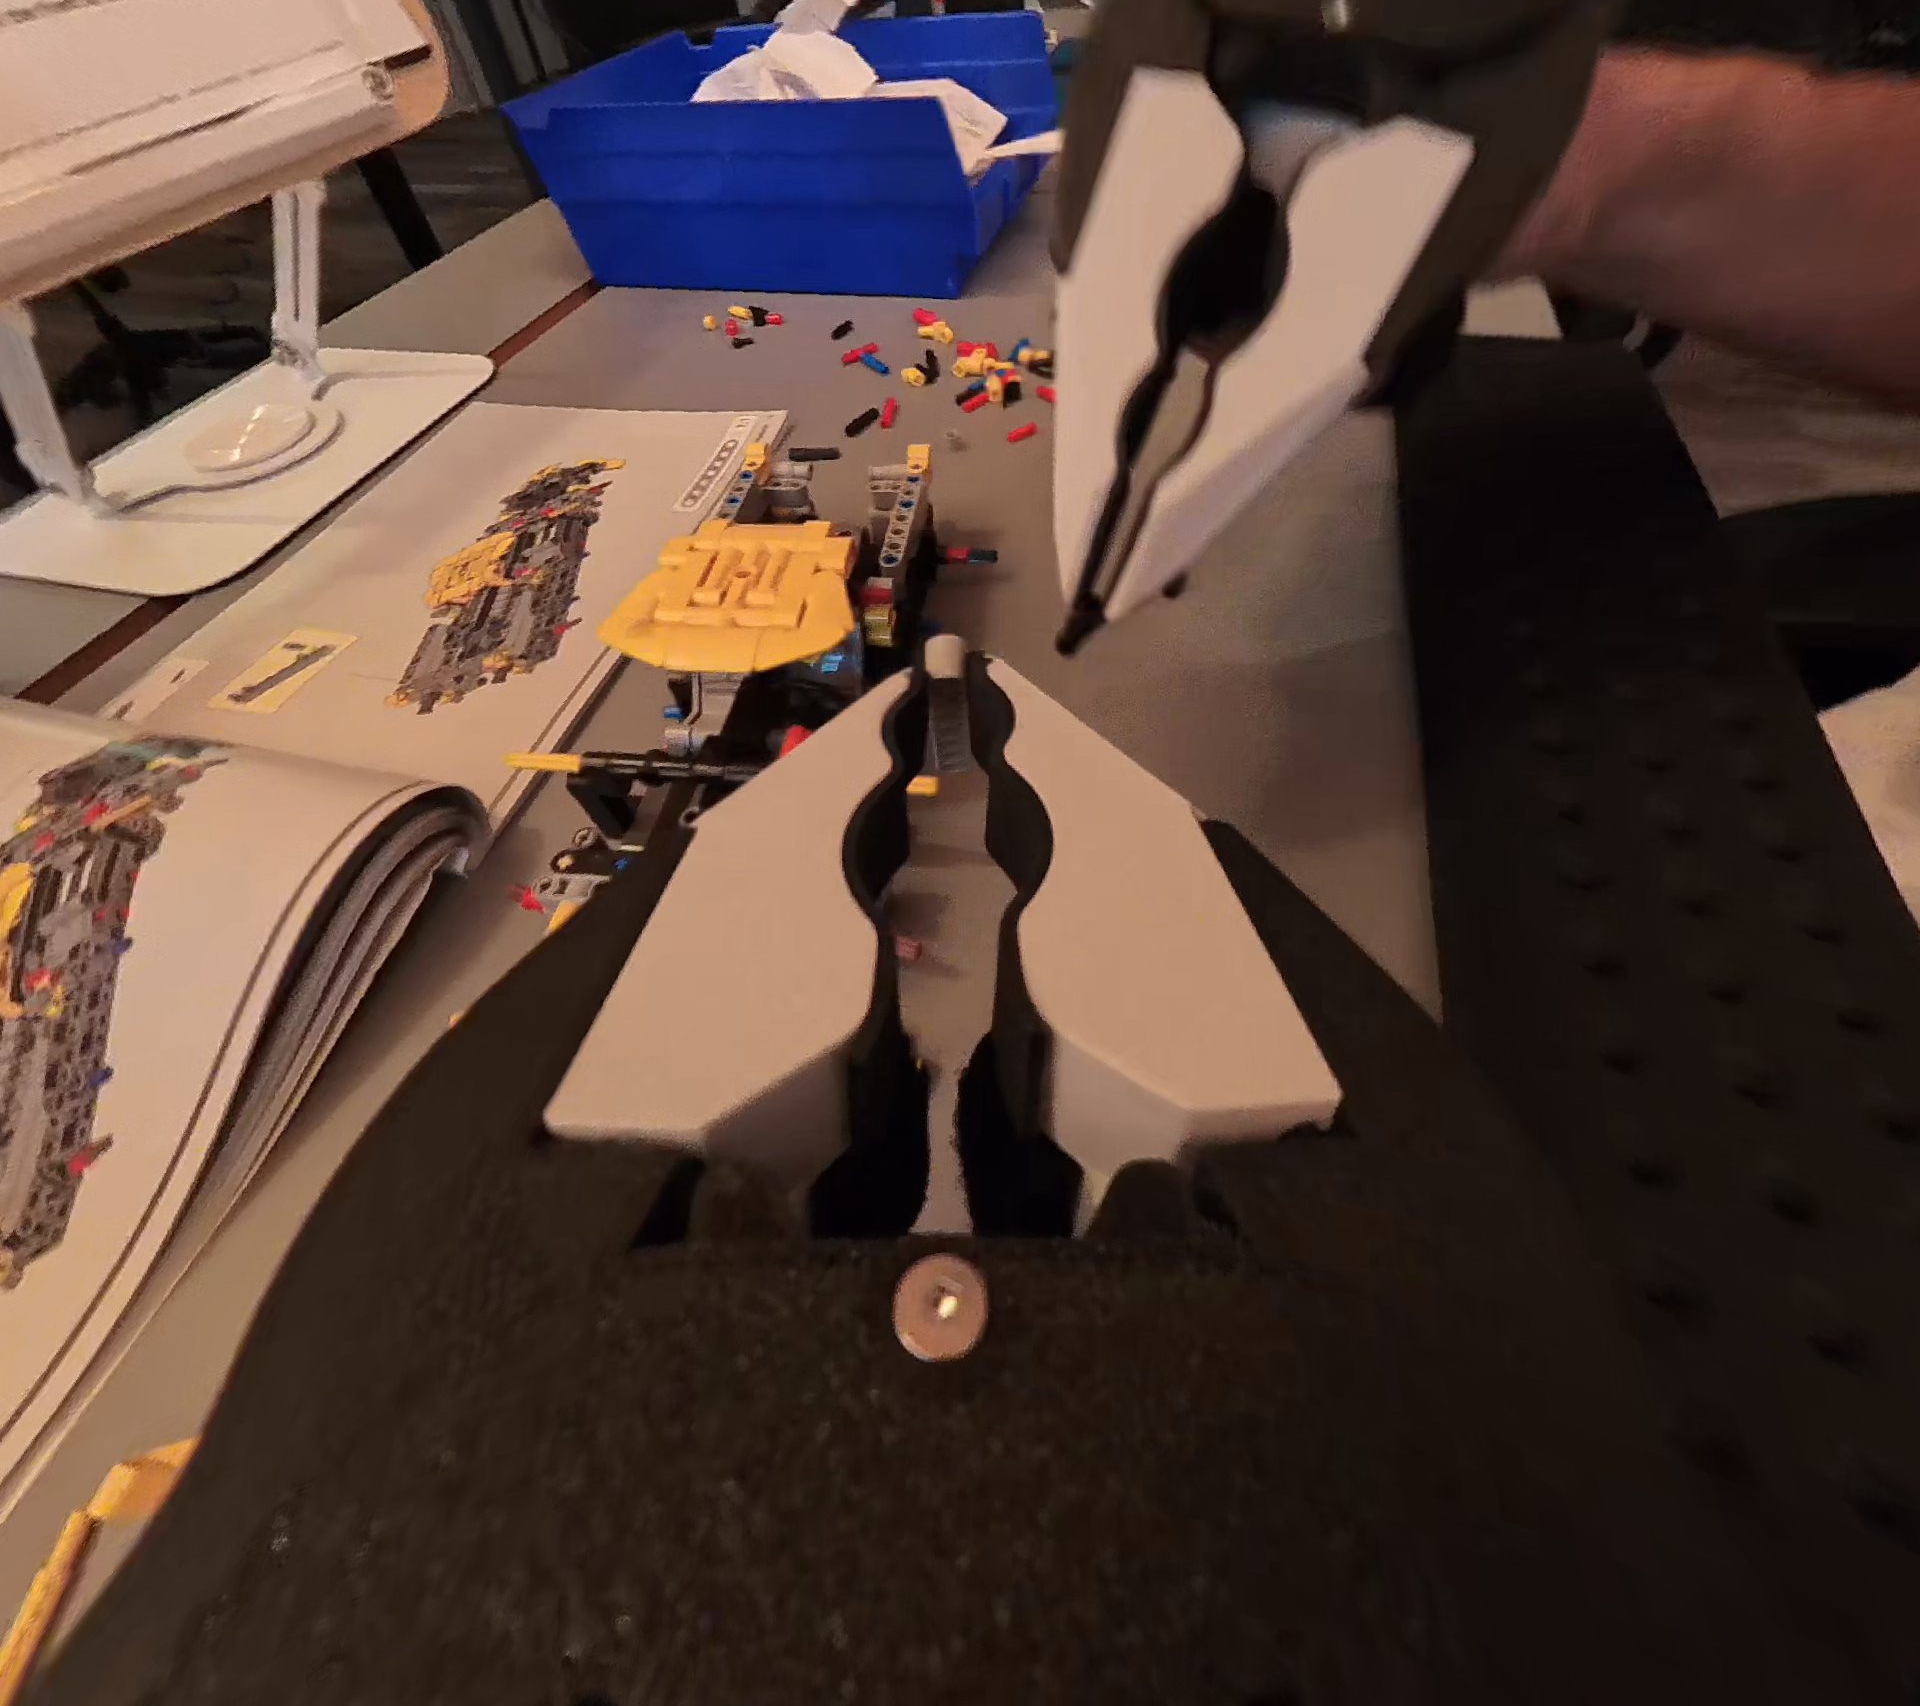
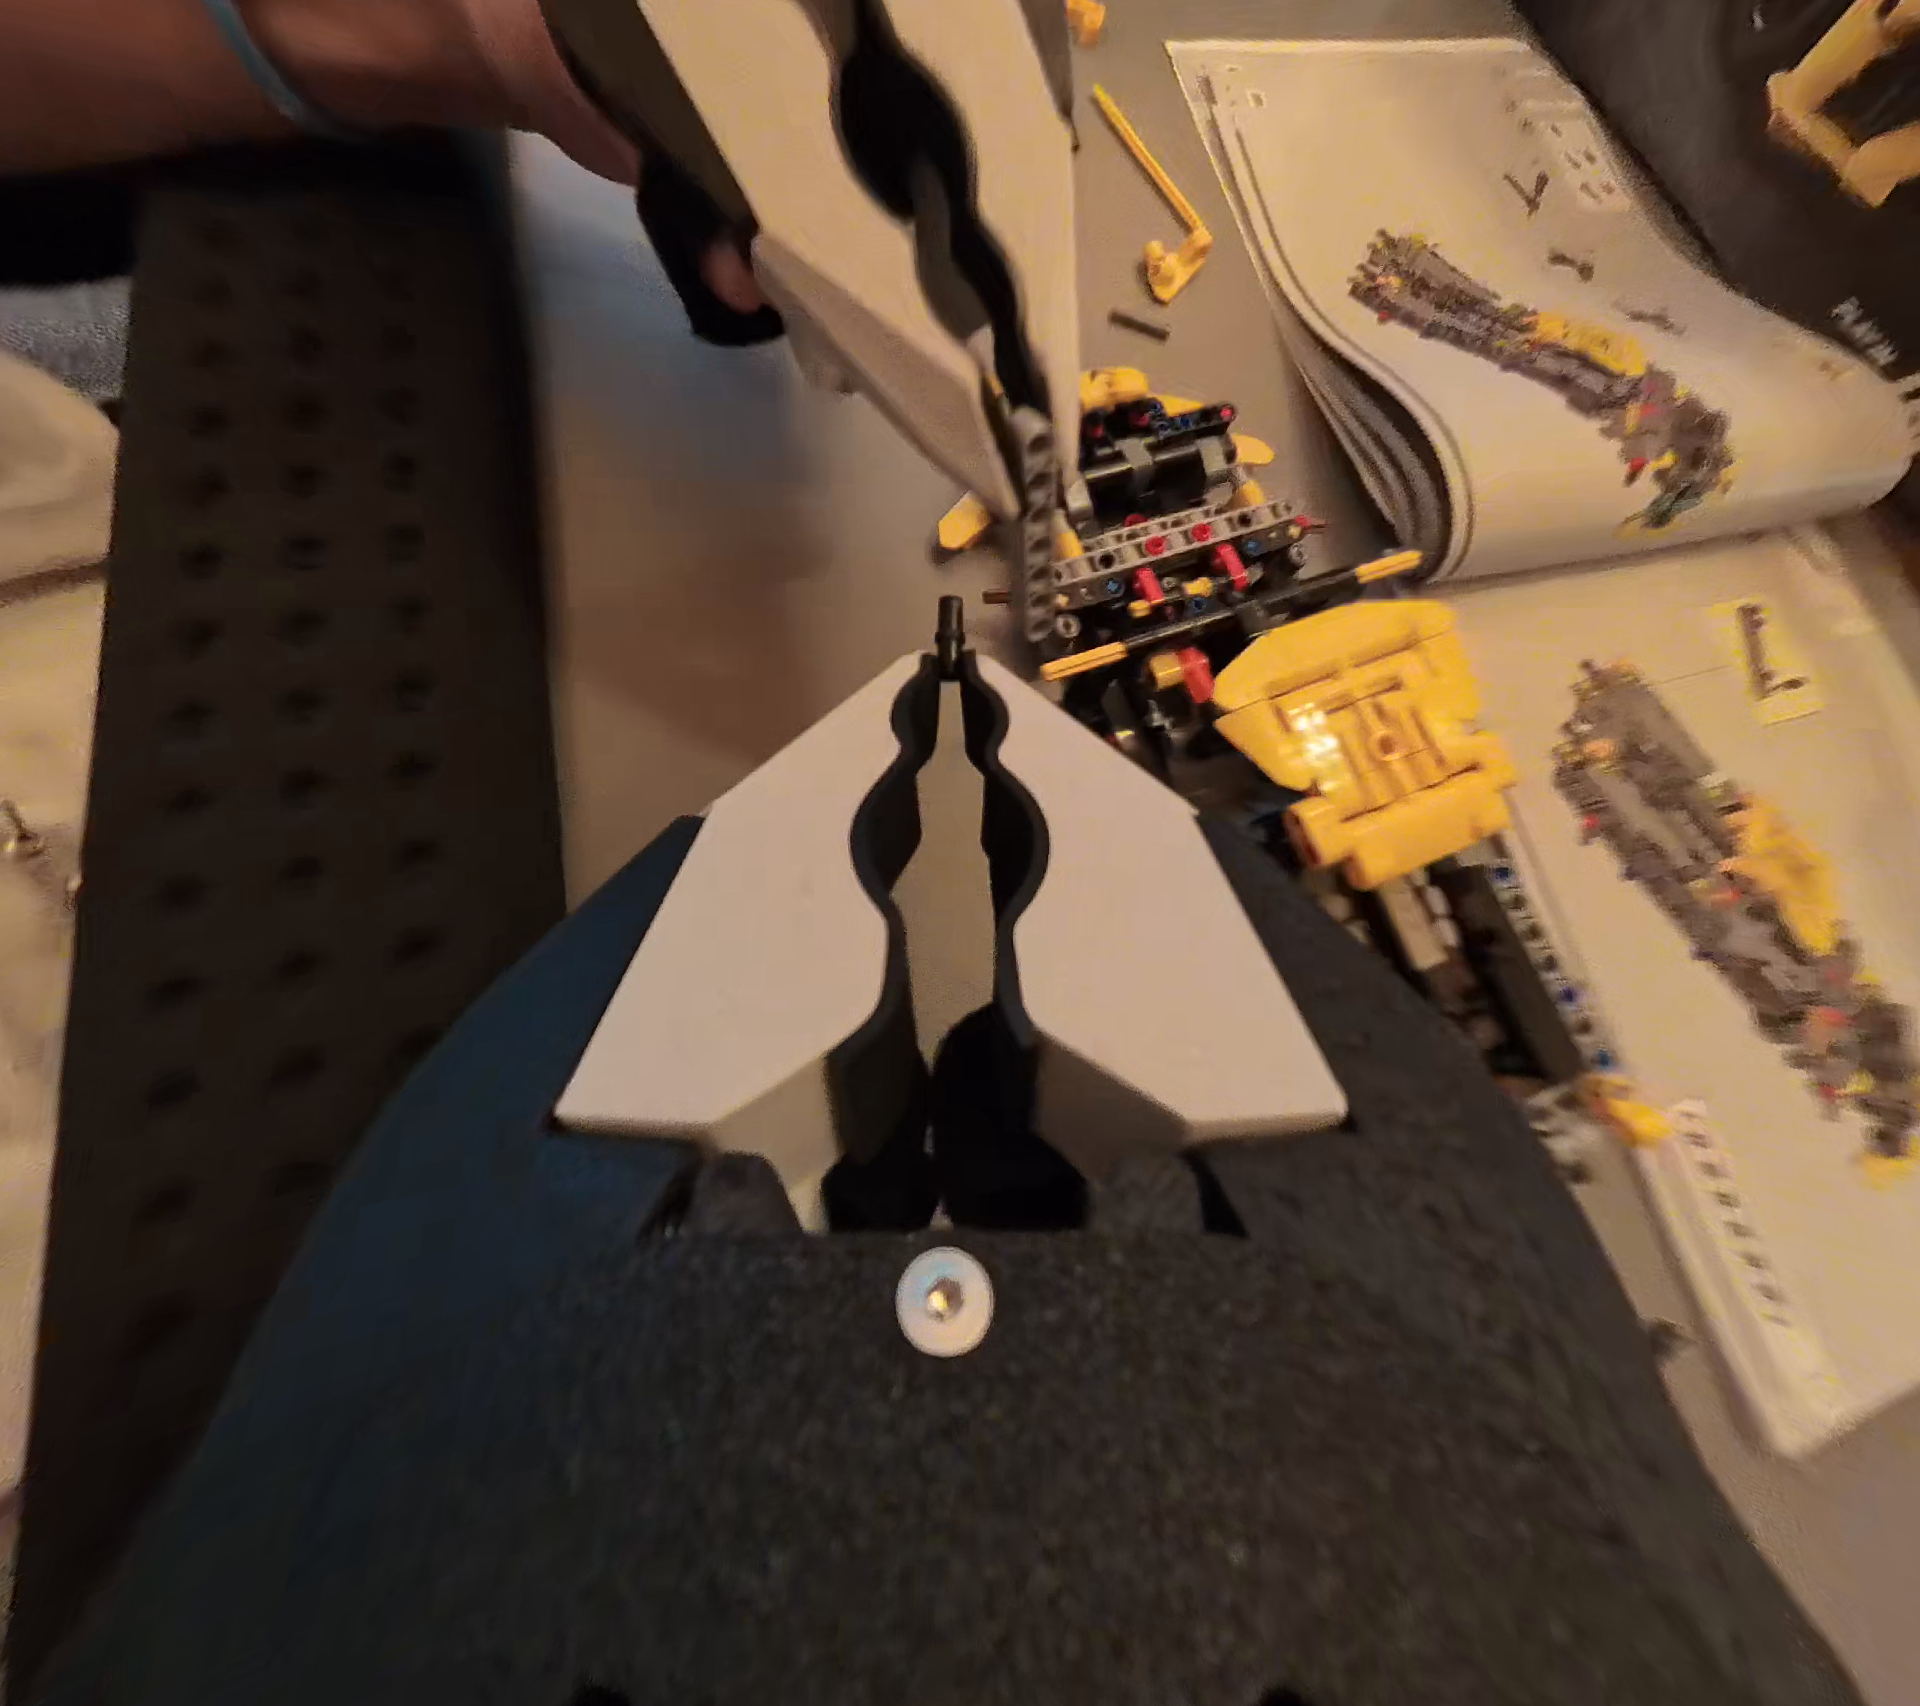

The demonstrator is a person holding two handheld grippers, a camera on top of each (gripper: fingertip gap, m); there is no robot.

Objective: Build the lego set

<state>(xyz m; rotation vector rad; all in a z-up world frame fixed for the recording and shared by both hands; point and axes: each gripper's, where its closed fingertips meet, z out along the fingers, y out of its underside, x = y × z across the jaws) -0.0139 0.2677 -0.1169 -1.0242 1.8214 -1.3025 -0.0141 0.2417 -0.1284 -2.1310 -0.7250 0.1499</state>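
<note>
Pins were the small job here. The right gripper was pinched shut on a tiny black plastic pin, which poked out past its tips in the middle of the right wrist view. The left gripper was closed on a long grey plastic beam with holes; in the left wrist view only the beam's pale end showed between the tips, at the frame's centre.

The half-built yellow, black and grey lego model lay on the grey bench, just above centre in the left wrist view. The open paper instruction book lay beside it on the left. A scatter of small red, yellow and black loose pieces sat higher up, below the blue plastic bin.

The pin looked light, hard and smooth, so it could slip or twist. Holding it by one end seemed best, with the other end free to push in. The beam looked stiff and light. The model seemed likely to come apart if pushed hard, so its grey frame looked safer to hold than the yellow top.
</note>
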